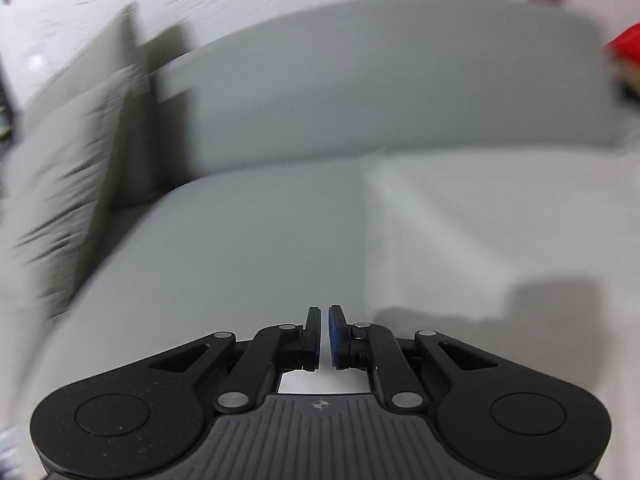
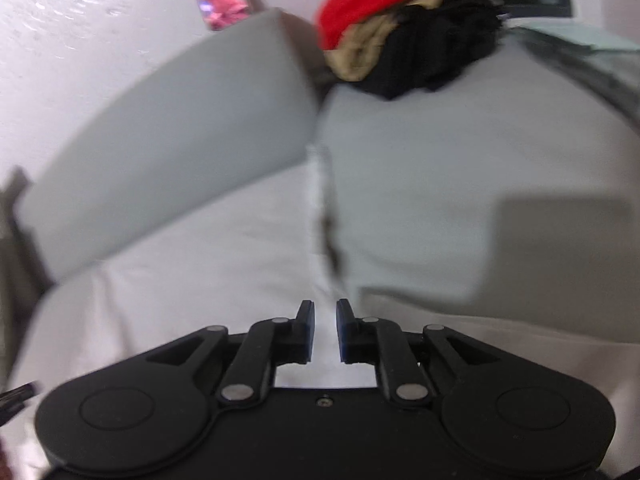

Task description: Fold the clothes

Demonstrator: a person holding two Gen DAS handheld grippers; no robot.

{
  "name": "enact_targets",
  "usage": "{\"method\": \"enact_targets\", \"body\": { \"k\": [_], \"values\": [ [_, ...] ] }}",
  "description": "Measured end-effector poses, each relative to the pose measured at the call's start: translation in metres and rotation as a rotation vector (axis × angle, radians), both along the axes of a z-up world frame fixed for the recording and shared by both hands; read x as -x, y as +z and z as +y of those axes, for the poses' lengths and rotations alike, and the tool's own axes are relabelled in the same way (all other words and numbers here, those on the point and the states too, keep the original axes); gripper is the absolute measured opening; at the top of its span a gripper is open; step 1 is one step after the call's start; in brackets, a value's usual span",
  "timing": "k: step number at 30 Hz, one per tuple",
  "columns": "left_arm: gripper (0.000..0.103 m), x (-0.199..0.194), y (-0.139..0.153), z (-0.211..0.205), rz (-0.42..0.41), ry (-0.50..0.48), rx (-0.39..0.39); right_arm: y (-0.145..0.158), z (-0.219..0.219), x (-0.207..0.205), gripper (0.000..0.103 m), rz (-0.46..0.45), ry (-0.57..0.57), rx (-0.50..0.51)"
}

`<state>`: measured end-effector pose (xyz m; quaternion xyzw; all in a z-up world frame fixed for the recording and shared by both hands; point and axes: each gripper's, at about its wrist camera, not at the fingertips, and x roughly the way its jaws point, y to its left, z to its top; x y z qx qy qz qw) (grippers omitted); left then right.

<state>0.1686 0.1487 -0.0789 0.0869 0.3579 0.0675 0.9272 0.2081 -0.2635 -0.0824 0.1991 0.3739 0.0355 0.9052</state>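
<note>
Left wrist view: left gripper (image 1: 324, 310), jaws nearly together and empty, hovers by a white garment (image 1: 500, 232) spread flat, faintly creased, on the sofa seat (image 1: 240, 240). Right gripper (image 2: 325, 312), jaws slightly apart and empty, is above it. Folding stage is undeterminable; unfolded clothes pile (image 2: 404, 28) lies behind.

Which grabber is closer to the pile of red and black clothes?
Right, probably. The pile lies ahead of the right gripper, across the sofa seat. From the left gripper, only a red bit shows, far off to its right.
</note>
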Motion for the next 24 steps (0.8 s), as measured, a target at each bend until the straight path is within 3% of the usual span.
{"method": "enact_targets", "body": {
  "k": [3, 5, 7, 9, 10, 13, 15, 17, 20, 24],
  "values": [
    [0.019, -0.004, -0.009, -0.001, 0.049, 0.028, -0.047, -0.013, 0.025, -0.008, 0.013, -0.014, 0.129, -0.068],
    [0.018, -0.006, -0.016, -0.001, 0.082, 0.047, -0.078, -0.024, 0.047, -0.012, 0.013, 0.012, 0.220, -0.017],
    [0.018, -0.008, -0.022, -0.001, 0.115, 0.065, -0.109, -0.037, 0.054, -0.016, 0.013, 0.074, 0.216, 0.091],
    [0.012, -0.011, -0.028, -0.002, 0.148, 0.084, -0.141, -0.043, 0.045, -0.012, 0.009, 0.108, 0.109, 0.239],
    [0.012, -0.012, -0.031, -0.002, 0.164, 0.094, -0.156, -0.044, 0.038, -0.011, 0.000, 0.131, 0.045, 0.328],
    [0.010, -0.016, -0.041, -0.002, 0.214, 0.122, -0.203, -0.045, 0.013, -0.009, 0.000, 0.166, 0.021, 0.230],
    [0.010, -0.018, -0.047, -0.003, 0.247, 0.140, -0.235, -0.041, 0.018, -0.002, 0.000, 0.155, 0.023, 0.264],
    [0.010, -0.014, -0.045, 0.001, 0.234, 0.138, -0.243, -0.037, 0.026, 0.008, 0.000, 0.152, 0.019, 0.283],
    [0.011, -0.007, -0.036, 0.013, 0.187, 0.160, -0.218, -0.022, 0.019, 0.026, 0.004, 0.126, 0.003, 0.197],
    [0.012, 0.012, -0.003, 0.007, 0.016, 0.108, -0.103, 0.001, 0.005, 0.065, 0.011, 0.017, 0.004, 0.114]
  ]
}}
